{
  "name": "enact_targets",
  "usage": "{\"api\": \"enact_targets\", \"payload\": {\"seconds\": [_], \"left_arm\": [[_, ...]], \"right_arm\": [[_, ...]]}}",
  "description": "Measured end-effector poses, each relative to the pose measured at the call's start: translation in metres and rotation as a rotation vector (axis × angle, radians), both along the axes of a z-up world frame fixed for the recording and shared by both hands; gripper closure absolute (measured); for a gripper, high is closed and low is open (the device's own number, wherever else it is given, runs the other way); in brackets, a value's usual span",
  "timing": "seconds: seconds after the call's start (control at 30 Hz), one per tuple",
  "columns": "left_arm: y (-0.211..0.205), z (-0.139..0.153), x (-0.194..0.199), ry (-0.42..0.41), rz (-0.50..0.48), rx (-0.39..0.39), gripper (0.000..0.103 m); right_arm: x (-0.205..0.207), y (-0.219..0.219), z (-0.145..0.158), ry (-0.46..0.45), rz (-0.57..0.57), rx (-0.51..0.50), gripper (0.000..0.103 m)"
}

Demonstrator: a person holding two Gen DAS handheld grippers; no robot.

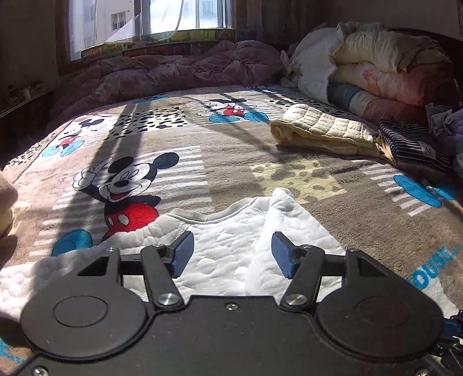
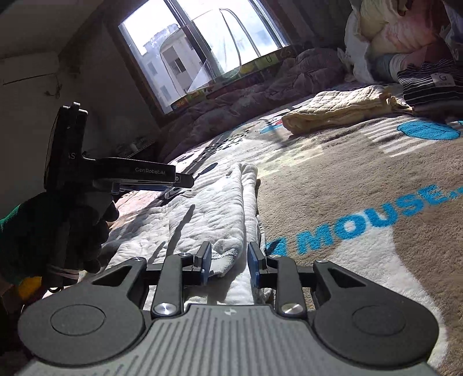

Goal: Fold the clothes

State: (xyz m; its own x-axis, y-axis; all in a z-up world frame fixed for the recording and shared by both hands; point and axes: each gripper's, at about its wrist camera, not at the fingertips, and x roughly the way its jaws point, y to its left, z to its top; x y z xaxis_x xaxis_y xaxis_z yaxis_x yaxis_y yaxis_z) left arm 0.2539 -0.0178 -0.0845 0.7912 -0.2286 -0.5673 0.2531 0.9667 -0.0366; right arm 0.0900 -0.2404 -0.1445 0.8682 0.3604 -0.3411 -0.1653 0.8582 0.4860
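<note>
Collar of the white top (image 1: pixel 231 251) shows only from the left hand-held gripper (image 1: pixel 232 254), released; right hand-held gripper (image 2: pixel 228 261), released, straddles its fold.

Hard sunlight from the window (image 1: pixel 150 20) casts long shadows (fisheye-bent edges).

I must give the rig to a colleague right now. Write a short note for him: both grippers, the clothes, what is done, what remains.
Left gripper: open, above the white top, holding nothing.
Right gripper: open, its fingers either side of the top's folded right edge; grip not closed.
White top lies on the blanket, collar away from you, right side folded in.
Done: yellow quilted piece and striped piece lie folded at far right.
Left: fold the top's left side, then fold it up and set it with the others.
</note>
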Motion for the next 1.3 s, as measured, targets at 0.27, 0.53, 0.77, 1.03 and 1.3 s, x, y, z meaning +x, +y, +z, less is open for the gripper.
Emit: {"api": "enact_targets", "payload": {"seconds": [0.27,0.53,0.77,1.03,1.3], "left_arm": [[0.111,-0.015,-0.057,0.019,0.235,-0.364,0.028],[0.196,-0.050,-0.083,0.000,0.367,-0.650,0.028],[0.236,-0.062,-0.074,-0.002,0.494,-0.715,0.028],[0.267,-0.070,-0.052,-0.018,0.627,-0.764,0.037],[0.238,-0.041,-0.029,-0.068,0.487,-0.752,0.098]], "right_arm": [[-0.020,-0.003,0.015,-0.054,-0.034,-0.028,0.061],[-0.016,0.006,0.013,-0.056,-0.045,-0.072,0.061],[-0.010,0.016,0.007,-0.052,-0.056,-0.165,0.061],[-0.017,0.068,0.016,-0.151,0.102,-0.307,0.060],[-0.018,0.072,0.021,-0.130,0.115,-0.282,0.060]]}}
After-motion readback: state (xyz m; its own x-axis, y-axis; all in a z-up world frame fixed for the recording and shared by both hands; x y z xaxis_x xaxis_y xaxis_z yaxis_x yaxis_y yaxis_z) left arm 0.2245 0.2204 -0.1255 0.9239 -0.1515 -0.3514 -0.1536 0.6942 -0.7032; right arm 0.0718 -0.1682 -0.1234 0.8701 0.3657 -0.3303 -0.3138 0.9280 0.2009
